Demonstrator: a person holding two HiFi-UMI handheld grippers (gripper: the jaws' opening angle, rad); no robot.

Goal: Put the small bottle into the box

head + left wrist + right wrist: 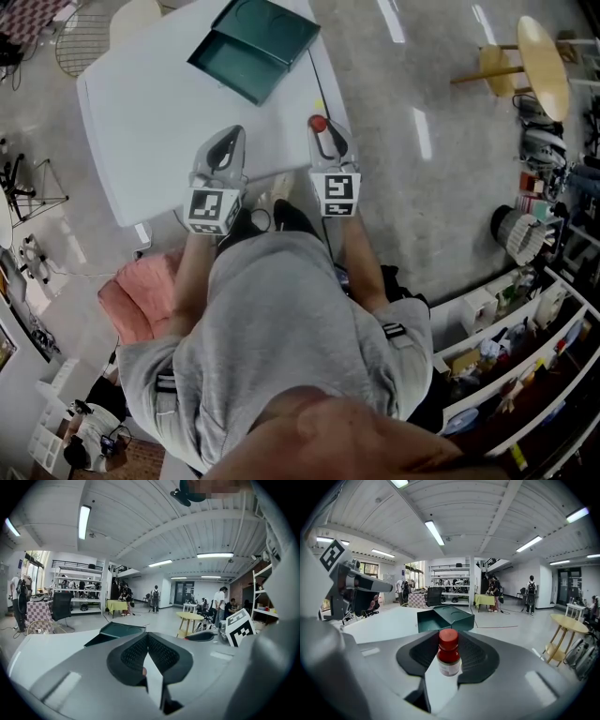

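Grey shirt (281, 319) of the person fills the low part of the head view. Right hand-held gripper (450, 649) squeezes the small bottle (449, 657) with the red cap, upright, over the white counter (141, 103). Left hand-held gripper (147, 639) seems pinched closed, holding nothing. Open green box (255, 45) sits well apart, at the counter's far end.

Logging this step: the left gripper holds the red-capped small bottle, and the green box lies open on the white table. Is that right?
Not quite: the right gripper holds the small bottle, as the right gripper view shows. The left gripper has its jaws together on nothing. The green box does lie open on the white table.
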